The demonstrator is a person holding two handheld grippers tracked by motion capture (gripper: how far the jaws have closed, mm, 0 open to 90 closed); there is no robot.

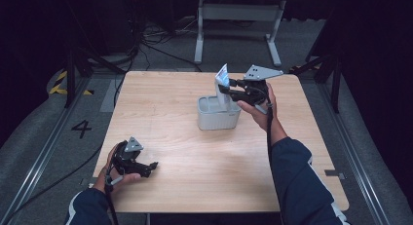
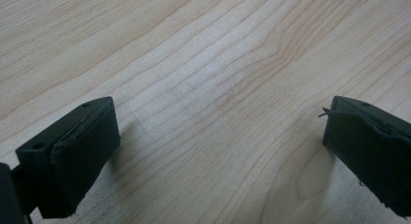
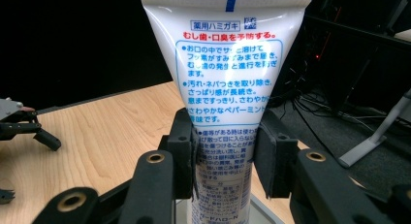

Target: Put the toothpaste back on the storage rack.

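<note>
A white toothpaste tube (image 3: 225, 88) with blue and red Japanese print stands upright, crimped end up, between the pads of my right gripper (image 3: 224, 153), which is shut on its middle. From above, the tube (image 1: 222, 80) rises out of a grey rectangular holder (image 1: 214, 119) at the table's middle back, with the right gripper (image 1: 229, 91) reaching in from the right. My left gripper (image 1: 152, 167) rests low at the front left of the table. Its jaws stand wide apart over bare wood (image 2: 218, 103), with nothing between them.
The light wooden table (image 1: 209, 166) has its edges close behind the holder and to the right of the right hand. Dark floor, cables and a white metal stand (image 1: 238, 20) lie beyond the far edge.
</note>
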